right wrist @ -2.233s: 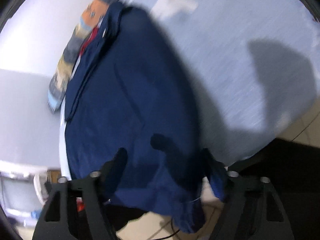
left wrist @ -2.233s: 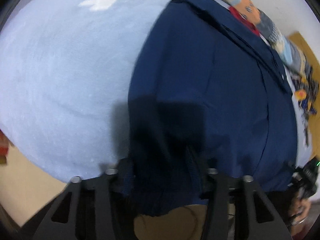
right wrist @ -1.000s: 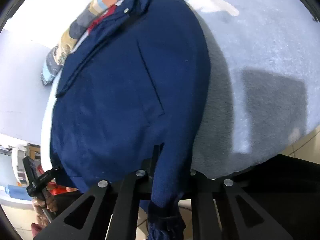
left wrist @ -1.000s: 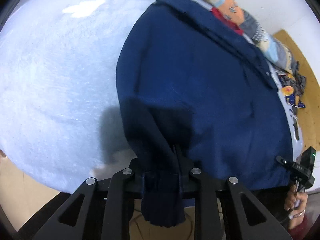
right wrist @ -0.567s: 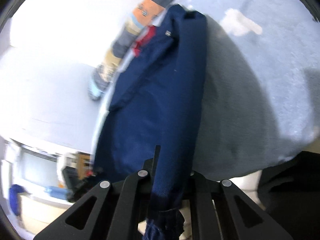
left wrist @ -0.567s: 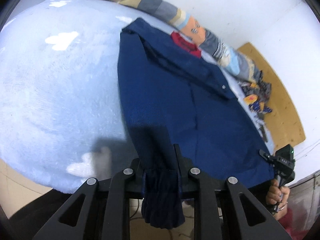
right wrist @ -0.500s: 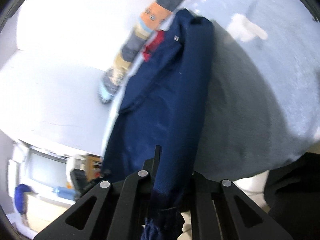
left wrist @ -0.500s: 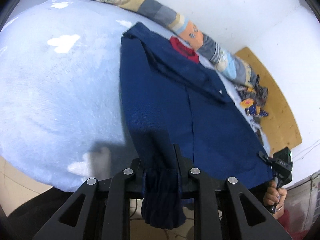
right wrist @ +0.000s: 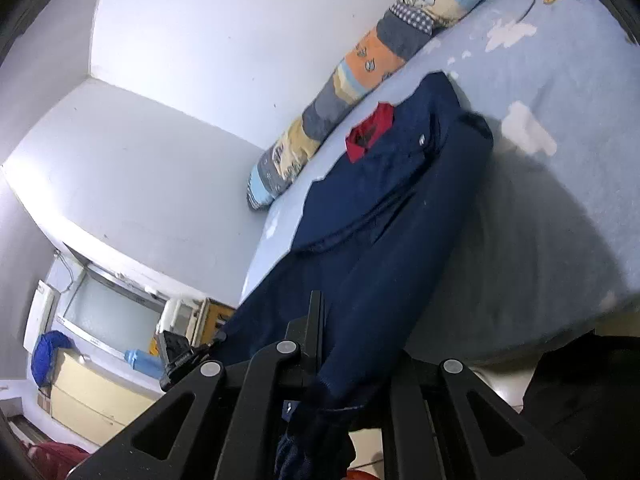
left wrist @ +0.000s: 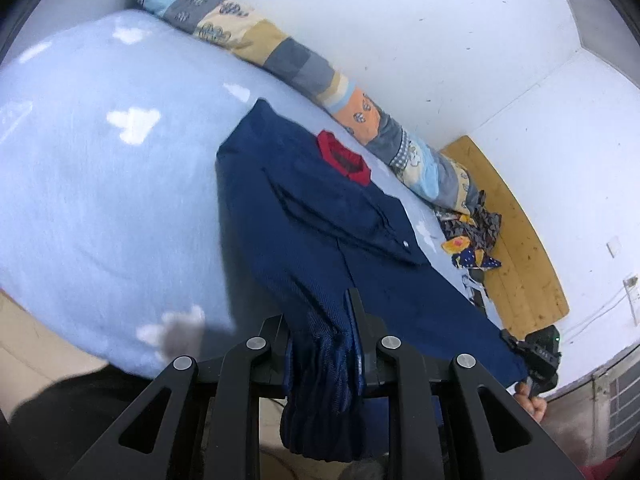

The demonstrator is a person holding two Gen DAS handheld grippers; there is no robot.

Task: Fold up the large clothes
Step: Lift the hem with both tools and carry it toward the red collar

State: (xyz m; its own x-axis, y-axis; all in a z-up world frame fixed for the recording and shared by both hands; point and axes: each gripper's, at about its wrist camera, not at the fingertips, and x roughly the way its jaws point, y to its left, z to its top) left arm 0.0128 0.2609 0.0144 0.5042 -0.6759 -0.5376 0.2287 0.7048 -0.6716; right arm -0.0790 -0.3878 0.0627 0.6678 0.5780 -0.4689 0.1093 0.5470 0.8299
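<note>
A navy jacket (left wrist: pixel 320 240) lies spread on a pale blue bed (left wrist: pixel 100 184), its red-lined collar nearest a patchwork bolster (left wrist: pixel 280 56). Both grippers tilt downward at the bed's near edge: the left gripper (left wrist: pixel 324 344) and right gripper (right wrist: pixel 340 356) each pinch a jacket cuff with nearly closed fingers.
</note>
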